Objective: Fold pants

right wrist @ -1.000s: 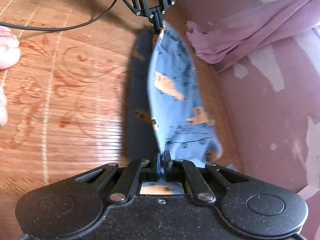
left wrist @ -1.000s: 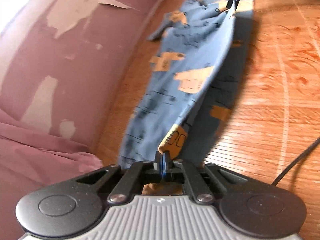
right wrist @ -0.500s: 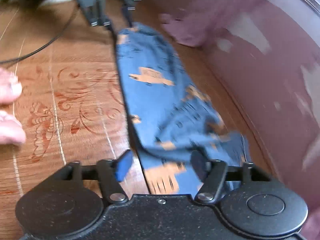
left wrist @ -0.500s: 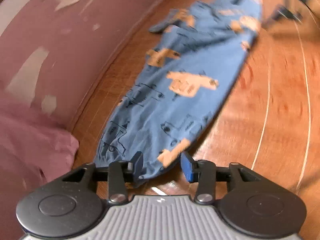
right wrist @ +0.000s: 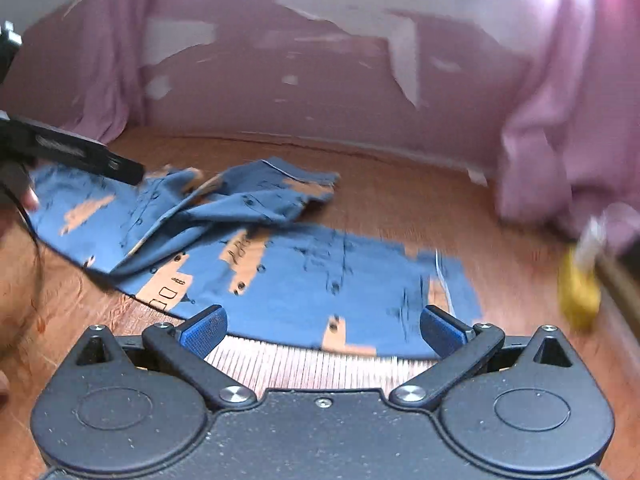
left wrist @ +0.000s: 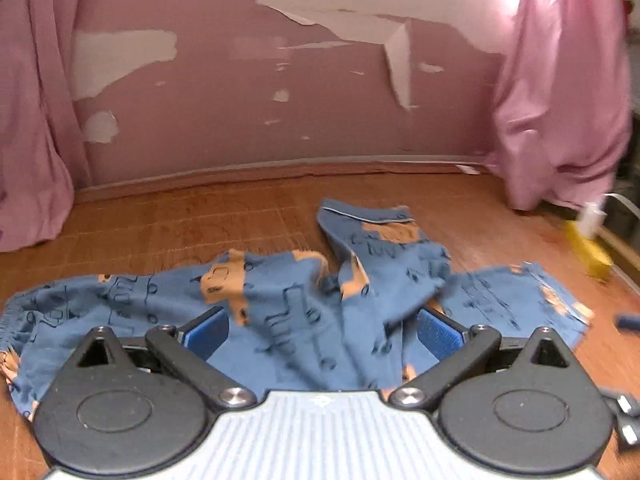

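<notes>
Blue pants with orange prints (left wrist: 304, 304) lie flat and rumpled on the wooden floor (left wrist: 192, 220), one leg end bent up toward the wall. My left gripper (left wrist: 323, 330) is open over the middle of the cloth, its blue pads on either side of a fold without pinching it. In the right wrist view the pants (right wrist: 280, 264) spread from the left to the leg hem at right. My right gripper (right wrist: 323, 326) is open just short of the pants' near edge, nothing between its fingers. The left gripper's black finger (right wrist: 80, 156) shows at the left edge.
A pink wall with peeling paint (left wrist: 280, 100) runs behind the pants. Pink curtains hang at the left (left wrist: 28, 140) and right (left wrist: 560, 100). A yellow object (right wrist: 578, 292) lies on the floor at the right. A black cable (right wrist: 34, 264) trails at the left.
Both grippers let go of the pants, which now lie on the floor, and opened wide. Both cameras swung round to face the wall across the pants.
</notes>
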`<action>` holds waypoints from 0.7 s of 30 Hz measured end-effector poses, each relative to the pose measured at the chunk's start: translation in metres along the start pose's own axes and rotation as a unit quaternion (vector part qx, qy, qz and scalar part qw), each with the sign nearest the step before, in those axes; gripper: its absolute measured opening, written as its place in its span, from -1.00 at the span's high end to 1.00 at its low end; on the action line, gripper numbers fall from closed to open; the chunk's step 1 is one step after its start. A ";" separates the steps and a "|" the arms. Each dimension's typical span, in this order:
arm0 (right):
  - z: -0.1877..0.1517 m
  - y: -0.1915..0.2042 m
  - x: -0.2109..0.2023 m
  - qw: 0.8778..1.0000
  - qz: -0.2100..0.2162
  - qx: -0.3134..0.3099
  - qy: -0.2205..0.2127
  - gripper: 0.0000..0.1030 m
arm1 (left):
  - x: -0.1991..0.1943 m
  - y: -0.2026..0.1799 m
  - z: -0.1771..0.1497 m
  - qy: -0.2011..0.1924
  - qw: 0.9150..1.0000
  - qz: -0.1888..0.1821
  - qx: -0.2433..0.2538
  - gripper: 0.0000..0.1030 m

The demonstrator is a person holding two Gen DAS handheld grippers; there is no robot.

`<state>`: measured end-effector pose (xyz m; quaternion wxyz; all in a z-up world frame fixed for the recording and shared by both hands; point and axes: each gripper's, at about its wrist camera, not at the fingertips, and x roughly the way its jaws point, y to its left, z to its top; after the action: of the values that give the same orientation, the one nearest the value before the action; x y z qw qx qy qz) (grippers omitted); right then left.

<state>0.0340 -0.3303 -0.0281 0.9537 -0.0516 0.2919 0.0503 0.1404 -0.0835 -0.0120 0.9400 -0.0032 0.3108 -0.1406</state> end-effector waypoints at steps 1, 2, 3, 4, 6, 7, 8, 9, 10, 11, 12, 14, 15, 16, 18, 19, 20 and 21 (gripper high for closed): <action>-0.004 -0.004 0.001 1.000 0.001 0.012 0.005 -0.99 | 0.003 -0.009 0.000 -0.005 1.000 0.011 0.013 -0.95; -0.006 -0.008 0.000 1.000 0.002 0.017 0.008 -0.99 | 0.007 -0.020 0.000 -0.008 0.999 0.021 0.034 -0.93; -0.009 -0.011 0.000 1.000 0.002 0.020 0.009 -0.99 | 0.010 -0.032 -0.001 -0.011 0.998 0.027 0.063 -0.92; -0.010 -0.014 0.000 1.000 0.001 0.022 0.007 -0.99 | 0.013 -0.042 -0.003 -0.011 0.995 0.035 0.091 -0.89; -0.007 -0.018 0.002 1.000 0.007 0.027 0.001 -0.99 | 0.019 -0.062 -0.012 -0.005 0.989 0.051 0.140 -0.78; -0.004 -0.020 0.005 1.000 0.012 0.026 -0.001 -0.99 | 0.023 -0.069 -0.016 0.002 0.986 0.057 0.159 -0.64; -0.001 -0.022 0.006 1.000 0.015 0.024 -0.004 -0.99 | 0.027 -0.074 -0.019 0.012 0.983 0.063 0.170 -0.45; 0.003 -0.024 0.008 1.000 0.019 0.019 -0.005 -0.99 | 0.031 -0.078 -0.023 0.023 0.983 0.066 0.173 -0.34; 0.010 -0.025 0.012 1.000 0.023 0.008 -0.007 -0.99 | 0.034 -0.079 -0.025 0.034 0.983 0.067 0.169 -0.11; 0.016 -0.026 0.016 1.000 0.028 -0.003 -0.011 -0.99 | 0.037 -0.078 -0.026 0.044 0.983 0.068 0.163 0.09; 0.022 -0.027 0.019 0.999 0.032 -0.014 -0.016 -0.99 | 0.039 -0.076 -0.026 0.051 0.984 0.068 0.155 0.16; 0.040 -0.031 0.028 0.998 0.052 -0.028 -0.021 -0.94 | 0.041 -0.070 -0.024 0.057 0.987 0.065 0.138 0.51; 0.050 -0.033 0.035 0.997 0.065 -0.033 -0.021 -0.92 | 0.041 -0.067 -0.023 0.058 0.987 0.067 0.131 0.66; 0.062 -0.034 0.044 0.996 0.083 -0.039 -0.015 -0.86 | 0.042 -0.063 -0.021 0.060 0.988 0.064 0.123 0.87; 0.086 -0.032 0.062 0.993 0.110 -0.048 0.002 -0.74 | 0.040 -0.055 -0.018 0.057 0.992 0.066 0.095 0.98; 0.101 -0.029 0.074 0.990 0.128 -0.054 0.018 -0.65 | 0.039 -0.052 -0.016 0.055 0.993 0.063 0.081 0.99; 0.115 -0.026 0.086 0.988 0.142 -0.059 0.035 -0.56 | 0.039 -0.050 -0.014 0.055 0.994 0.060 0.070 0.99; 0.129 -0.022 0.097 0.985 0.154 -0.060 0.048 -0.52 | 0.038 -0.048 -0.012 0.054 0.995 0.056 0.061 0.99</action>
<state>0.1881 -0.3296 0.0250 0.9144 -0.0659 0.3386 0.2117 0.1502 -0.1387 -0.0395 0.9267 0.0795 0.3516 -0.1065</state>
